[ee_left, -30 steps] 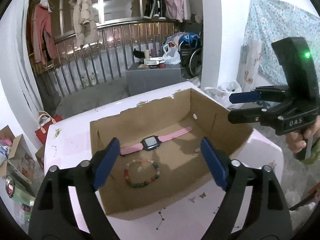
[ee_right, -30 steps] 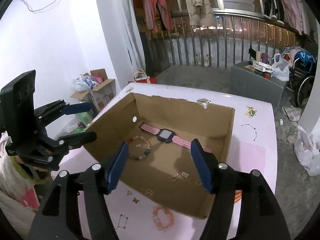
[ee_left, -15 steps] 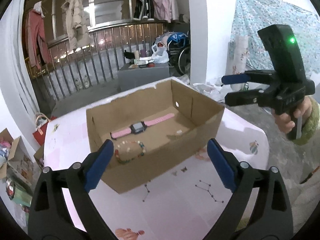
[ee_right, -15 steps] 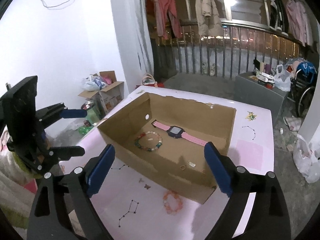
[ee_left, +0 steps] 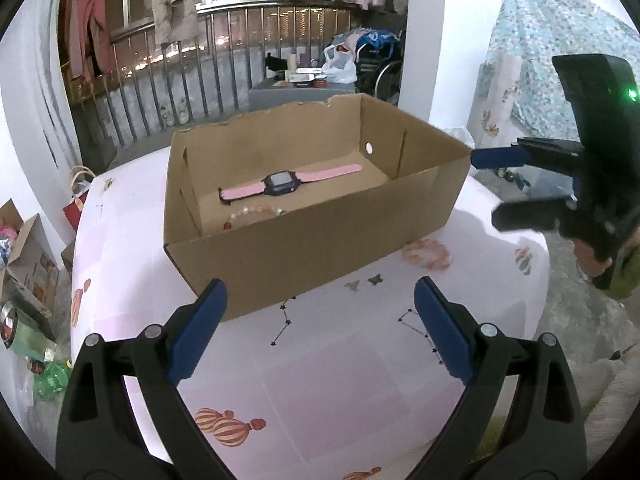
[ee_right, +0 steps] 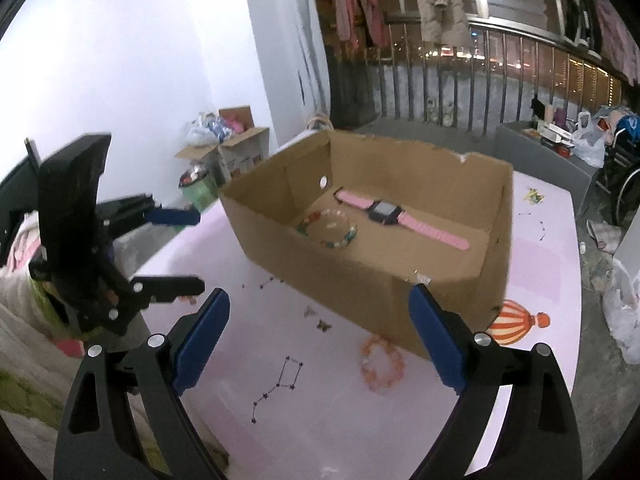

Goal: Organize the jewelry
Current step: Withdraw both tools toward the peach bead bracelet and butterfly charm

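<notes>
The open brown cardboard box (ee_left: 316, 236) on the pink printed tablecloth (ee_left: 320, 380) holds a pink-strapped watch with a dark face (ee_right: 386, 211) and a multicoloured bead bracelet (ee_right: 334, 229), half hidden by the near wall in the left view. Outside, touching the box's front wall, lies a blurred orange-pink bead bracelet (ee_right: 382, 362), with what may be two small butterfly charms (ee_left: 364, 282) nearby. The left gripper (ee_left: 320, 324) and right gripper (ee_right: 320, 330) both stand wide apart and empty.

Left gripper (ee_left: 320, 308): black plastic arms, blue finger pads (ee_left: 198, 330), silver screws at pivots. Right gripper (ee_right: 318, 320): same build; seen from left wrist, black housing with green light. Hand (ee_left: 596, 266) on grip, olive-green sleeve (ee_left: 626, 276).
</notes>
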Tool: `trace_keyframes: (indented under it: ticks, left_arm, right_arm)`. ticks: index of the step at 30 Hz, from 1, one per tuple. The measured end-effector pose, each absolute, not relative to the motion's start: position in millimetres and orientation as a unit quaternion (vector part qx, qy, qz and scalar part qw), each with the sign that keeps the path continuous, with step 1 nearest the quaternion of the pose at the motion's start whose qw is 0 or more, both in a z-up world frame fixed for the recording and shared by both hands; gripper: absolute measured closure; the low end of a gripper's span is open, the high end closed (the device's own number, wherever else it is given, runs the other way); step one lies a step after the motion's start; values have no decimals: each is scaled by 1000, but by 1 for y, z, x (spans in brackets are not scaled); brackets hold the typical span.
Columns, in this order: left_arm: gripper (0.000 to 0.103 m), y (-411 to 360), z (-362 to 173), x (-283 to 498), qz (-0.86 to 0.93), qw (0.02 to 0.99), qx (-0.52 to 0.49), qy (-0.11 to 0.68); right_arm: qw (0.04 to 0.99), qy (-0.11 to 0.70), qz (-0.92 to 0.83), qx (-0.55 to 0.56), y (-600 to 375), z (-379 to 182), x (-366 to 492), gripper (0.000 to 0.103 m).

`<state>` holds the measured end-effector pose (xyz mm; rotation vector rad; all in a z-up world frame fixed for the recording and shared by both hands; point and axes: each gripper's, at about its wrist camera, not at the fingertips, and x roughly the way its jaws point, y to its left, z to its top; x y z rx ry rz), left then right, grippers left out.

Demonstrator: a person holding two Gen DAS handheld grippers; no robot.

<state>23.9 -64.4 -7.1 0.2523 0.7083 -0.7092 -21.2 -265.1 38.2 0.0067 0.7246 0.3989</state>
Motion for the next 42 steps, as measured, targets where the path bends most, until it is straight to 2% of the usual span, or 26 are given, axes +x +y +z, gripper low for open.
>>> trace_keyframes:
  ticks: [7,22,28,30,37,39,42]
  left_arm:
    - [12,-59,-30,36,-319,870,116,359]
    - [13,-65,-61,39,-317,875,129,341]
    - [36,-78,-72,41,-334,868,125,346]
    - [45,-86,-74,43,-344,863,129,347]
    - [55,-128,-82,45,-378,834,197,352]
    - [63,-140,-86,44,-380,828,220,349]
    - [71,-146,-90,48,-383,822,222,358]
  right_arm:
    - [909,366,198,0,-254,17,-24,14]
    - [911,371,180,18,-255,-2,-27,15]
    - [907,376,188,31,-257,-7,-19,29]
    - [904,379,194,28,-254,-11,-16,37]
    - [890,401,219,4,-246,-23,-2,58]
    - [886,406,225,0,-246,-25,2,65]
    - [884,406,230,5,-249,-27,4,66]
